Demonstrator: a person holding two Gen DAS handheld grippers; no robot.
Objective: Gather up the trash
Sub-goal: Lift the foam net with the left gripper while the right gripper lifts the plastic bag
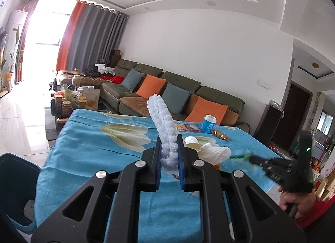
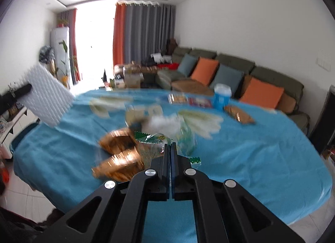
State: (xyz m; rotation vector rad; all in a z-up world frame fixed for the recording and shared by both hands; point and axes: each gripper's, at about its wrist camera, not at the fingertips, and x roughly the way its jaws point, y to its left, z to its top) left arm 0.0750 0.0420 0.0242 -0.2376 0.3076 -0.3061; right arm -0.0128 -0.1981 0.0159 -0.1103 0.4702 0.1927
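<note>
A: Left gripper: state?

B: Clenched on a white foam sheet. The sheet is held upright above the blue tablecloth, at the near left side of the table. In the right wrist view the same sheet is seen at far left, lifted off the cloth.

A: Right gripper?

B: Fingers are pressed together on a clear wrapper with green edging. The wrapper is raised over the near middle of the table. The frame is blurred, so the wrapper's print is not readable.

A: Other trash recorded?

B: A paper cup and a crumpled white bag are lying just right of the left gripper. A blue cup stands farther off, near a gold wrapper. A dark bin is seen at the near left, below the table edge.
</note>
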